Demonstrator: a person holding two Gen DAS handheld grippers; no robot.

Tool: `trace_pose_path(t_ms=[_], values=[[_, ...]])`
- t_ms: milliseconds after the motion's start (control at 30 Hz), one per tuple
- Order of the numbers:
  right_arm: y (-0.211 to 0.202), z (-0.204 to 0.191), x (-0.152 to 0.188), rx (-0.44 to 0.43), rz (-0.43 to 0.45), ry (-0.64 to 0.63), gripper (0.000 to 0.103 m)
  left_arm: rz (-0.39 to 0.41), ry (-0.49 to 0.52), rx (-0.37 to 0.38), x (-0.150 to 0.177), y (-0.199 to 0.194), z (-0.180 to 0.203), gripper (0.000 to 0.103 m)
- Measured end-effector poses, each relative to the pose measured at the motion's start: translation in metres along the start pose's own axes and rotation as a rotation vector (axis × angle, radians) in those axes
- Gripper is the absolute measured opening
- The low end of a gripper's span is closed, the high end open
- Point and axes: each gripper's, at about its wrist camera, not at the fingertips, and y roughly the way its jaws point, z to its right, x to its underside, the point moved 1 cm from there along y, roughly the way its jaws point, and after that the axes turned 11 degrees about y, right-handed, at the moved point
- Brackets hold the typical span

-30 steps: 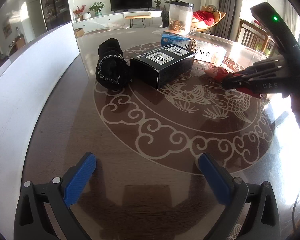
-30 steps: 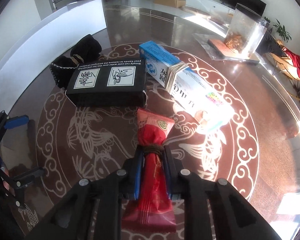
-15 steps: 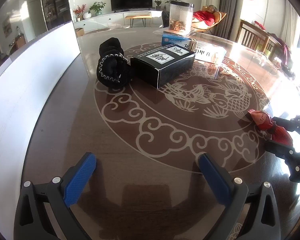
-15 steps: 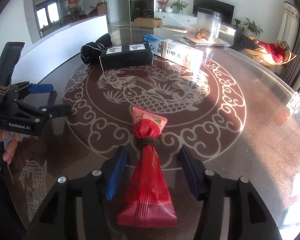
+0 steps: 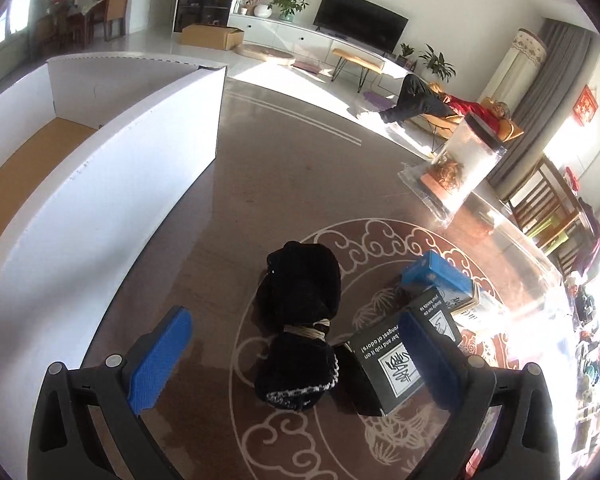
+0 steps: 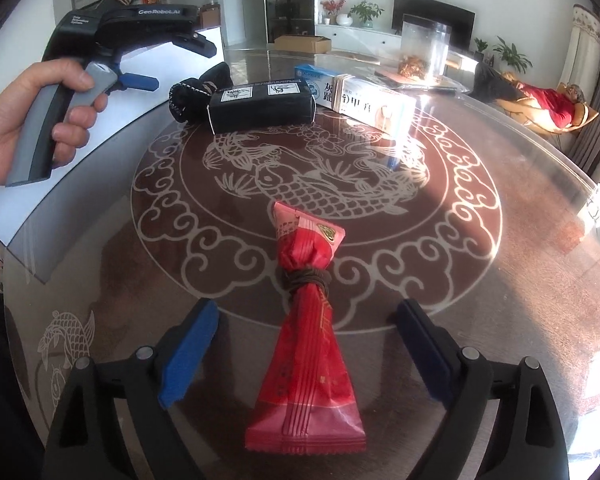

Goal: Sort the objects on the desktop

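Right tool point(image 6: 304, 356) is opening, its pads clear of the packet point(image 6: 306, 364) between them, laid on the table point(image 6: 500, 300), seemingly sorted; left tool point(image 5: 296, 360) gapes over the pouch point(image 5: 298, 328).

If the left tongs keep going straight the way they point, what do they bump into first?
Probably the black bundle tied with string: it lies between the open left tongs, just ahead. The black box sits by the right finger, so depth is uncertain.

A: Where does the left wrist view look from?
B: High, steeply down, close over the black box point(image 5: 396, 364).
A: And the right?
B: Low across the table point(image 6: 540, 240); the same box point(image 6: 260, 106) sits far off.
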Motion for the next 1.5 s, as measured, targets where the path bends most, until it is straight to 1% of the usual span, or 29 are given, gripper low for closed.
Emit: trace_pose_path(t_ms=[67, 133, 200, 233, 267, 300, 333, 367, 467, 500, 600, 667, 700, 733, 767, 800, 833, 900, 933, 967, 1033, 1100, 1133, 1500], values=[[0.0, 0.0, 0.0, 0.0, 0.0, 0.0, 0.092, -0.039, 0.025, -0.022, -0.004, 0.02, 0.004, 0.103], [0.0, 0.0, 0.0, 0.0, 0.0, 0.0, 0.092, -0.059, 0.056, -0.079, -0.006, 0.033, 0.008, 0.103], [0.0, 0.0, 0.0, 0.0, 0.0, 0.0, 0.092, -0.075, 0.081, -0.114, -0.006, 0.043, 0.009, 0.103], [0.0, 0.0, 0.0, 0.0, 0.0, 0.0, 0.092, -0.072, 0.089, -0.12, -0.006, 0.045, 0.009, 0.1], [-0.001, 0.0, 0.0, 0.0, 0.0, 0.0, 0.092, -0.056, 0.096, -0.111, -0.005, 0.044, 0.009, 0.088], [-0.001, 0.0, 0.0, 0.0, 0.0, 0.0, 0.092, -0.045, 0.114, -0.119, -0.003, 0.042, 0.009, 0.062], [-0.001, 0.0, 0.0, 0.0, 0.0, 0.0, 0.092, -0.039, 0.146, -0.135, -0.001, 0.039, 0.009, 0.039], [-0.001, 0.0, 0.0, 0.0, 0.0, 0.0, 0.092, -0.039, 0.174, -0.133, 0.002, 0.036, 0.01, 0.033], [-0.001, 0.0, 0.0, 0.0, 0.0, 0.0, 0.092, -0.035, 0.252, -0.128, 0.021, 0.019, 0.008, 0.032], [-0.001, 0.0, 0.0, 0.0, 0.0, 0.0, 0.092, -0.04, 0.272, -0.119, 0.032, 0.011, 0.007, 0.032], [-0.001, 0.0, 0.0, 0.001, 0.0, 0.0, 0.092, -0.048, 0.302, -0.091, 0.074, -0.02, 0.004, 0.032], [0.0, 0.0, 0.001, 0.004, 0.001, -0.002, 0.091, -0.042, 0.291, -0.042, 0.104, -0.042, 0.004, 0.032], [-0.001, 0.0, 0.001, 0.005, 0.001, -0.002, 0.091, -0.036, 0.29, -0.006, 0.116, -0.05, 0.008, 0.032], [-0.001, 0.0, 0.001, 0.004, 0.001, -0.002, 0.091, -0.03, 0.298, 0.019, 0.128, -0.057, 0.015, 0.035], [-0.001, 0.0, 0.001, 0.004, 0.001, -0.002, 0.091, -0.025, 0.312, 0.027, 0.136, -0.062, 0.021, 0.039], [0.0, 0.0, 0.001, 0.005, 0.001, -0.002, 0.091, -0.022, 0.329, 0.026, 0.142, -0.064, 0.028, 0.053], [0.0, 0.0, 0.001, 0.005, 0.001, -0.002, 0.091, -0.019, 0.342, 0.027, 0.147, -0.065, 0.033, 0.07], [0.0, 0.0, 0.001, 0.005, 0.001, -0.002, 0.091, 0.002, 0.358, 0.012, 0.156, -0.068, 0.038, 0.081], [0.0, 0.0, 0.001, 0.005, 0.001, -0.002, 0.091, 0.017, 0.378, -0.012, 0.16, -0.067, 0.042, 0.081], [0.0, 0.0, 0.0, 0.005, 0.001, -0.002, 0.091, 0.011, 0.406, -0.041, 0.163, -0.065, 0.047, 0.083], [0.0, 0.0, 0.0, 0.011, 0.001, -0.002, 0.093, -0.009, 0.406, -0.052, 0.16, -0.06, 0.048, 0.101], [0.001, 0.001, 0.0, 0.021, -0.004, 0.007, 0.099, -0.019, 0.389, -0.04, 0.159, -0.059, 0.041, 0.103], [0.002, 0.002, 0.0, 0.025, -0.007, 0.011, 0.099, -0.02, 0.393, -0.042, 0.159, -0.058, 0.042, 0.103], [0.002, 0.004, 0.0, 0.033, -0.008, 0.011, 0.101, -0.019, 0.392, -0.043, 0.16, -0.057, 0.043, 0.103]])
